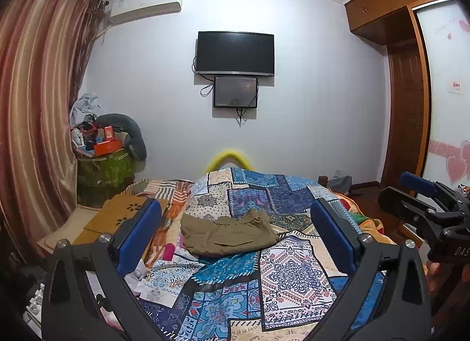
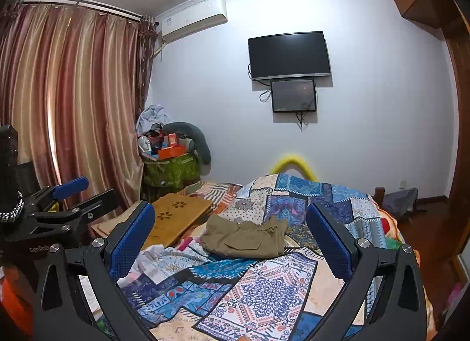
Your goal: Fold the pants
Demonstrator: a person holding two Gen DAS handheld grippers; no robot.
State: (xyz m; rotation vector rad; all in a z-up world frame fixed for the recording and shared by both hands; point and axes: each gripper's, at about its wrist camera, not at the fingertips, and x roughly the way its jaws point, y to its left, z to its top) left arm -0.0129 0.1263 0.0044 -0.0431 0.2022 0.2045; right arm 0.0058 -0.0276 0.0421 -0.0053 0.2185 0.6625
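Olive-khaki pants (image 1: 227, 234) lie folded into a compact bundle on the patchwork bedspread (image 1: 290, 276); they also show in the right wrist view (image 2: 245, 238). My left gripper (image 1: 235, 212) is open and empty, held above the bed short of the pants. My right gripper (image 2: 230, 217) is open and empty too, at a similar distance. The right gripper shows at the right edge of the left wrist view (image 1: 423, 200). The left gripper shows at the left edge of the right wrist view (image 2: 67, 197).
A wooden lap tray (image 2: 176, 214) lies on the bed left of the pants. A cluttered green bin (image 2: 170, 170) stands by the curtain (image 2: 67, 106). A TV (image 1: 235, 53) hangs on the far wall. A wardrobe (image 1: 411, 91) stands at right.
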